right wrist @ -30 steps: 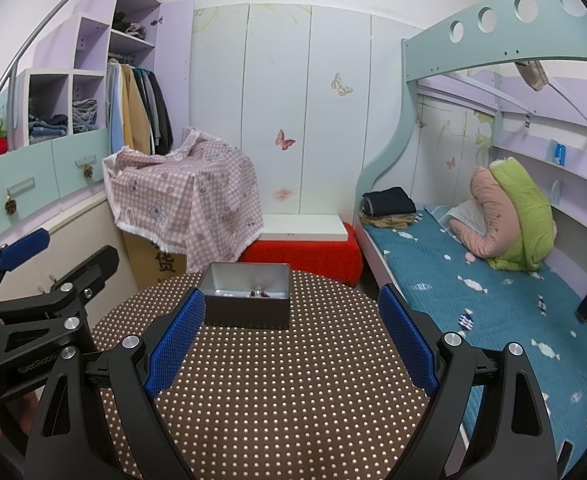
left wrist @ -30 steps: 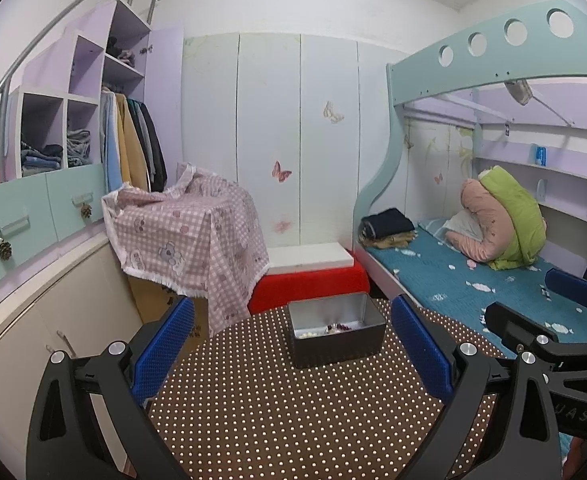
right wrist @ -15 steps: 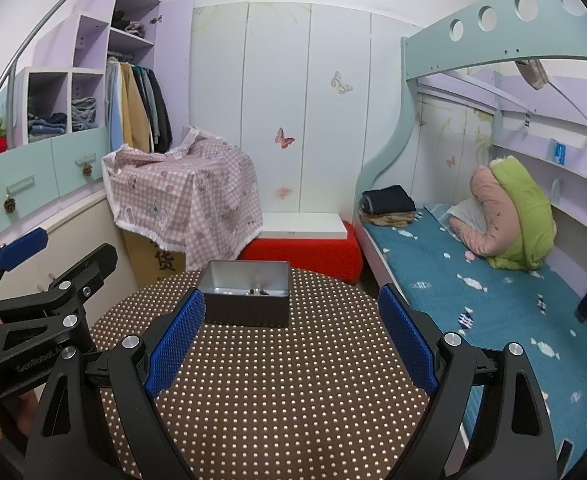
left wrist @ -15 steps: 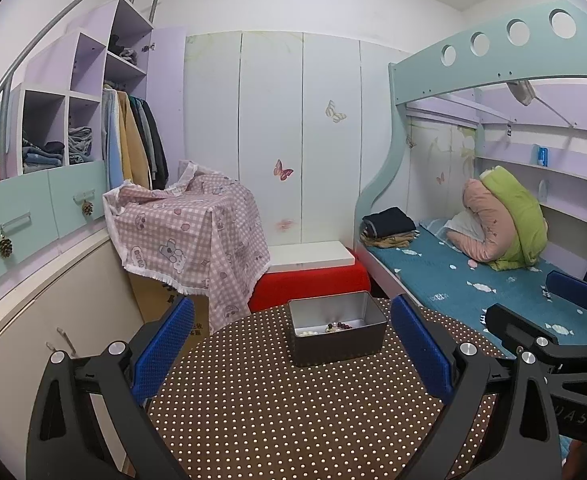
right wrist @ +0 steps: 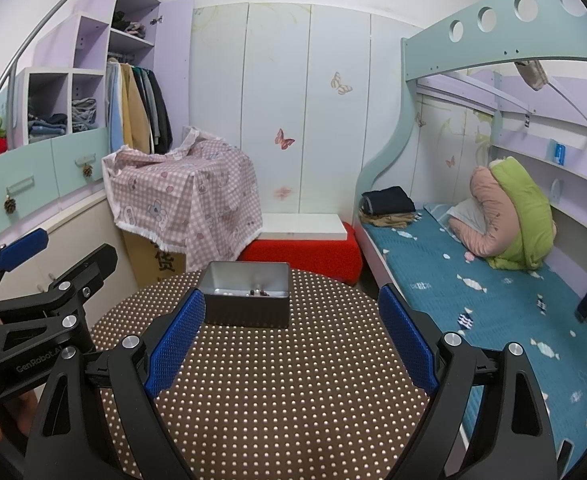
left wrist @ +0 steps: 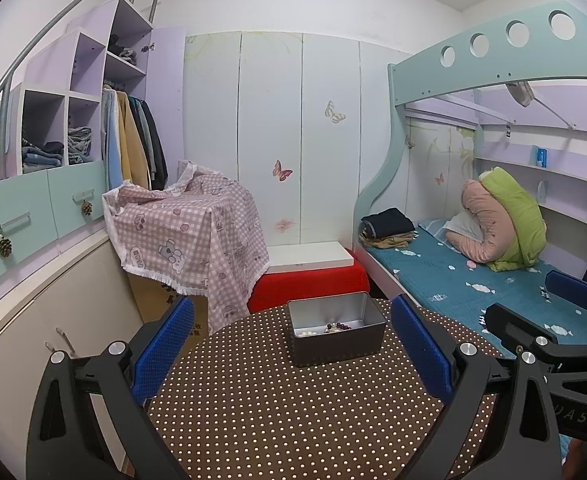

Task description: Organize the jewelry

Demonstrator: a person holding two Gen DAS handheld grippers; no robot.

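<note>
We note a hand (right wrist: 1,420) only in the right view; both grippers (left (left wrist: 293,354), right (right wrist: 291,338)) gape, grasping nothing, short of the tin (left wrist: 335,334) near the tabletop's (left wrist: 293,420) far edge.

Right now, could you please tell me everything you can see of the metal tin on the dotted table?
The metal tin is a small open rectangular box with rounded corners, dark outside and bright silvery inside, with no lid in view. It stands upright at the far side of the round dotted table. Inside lie a few pieces of jewelry: pale beads and dark reddish ones. Neither gripper touches it; both stand open, short of it.
</note>
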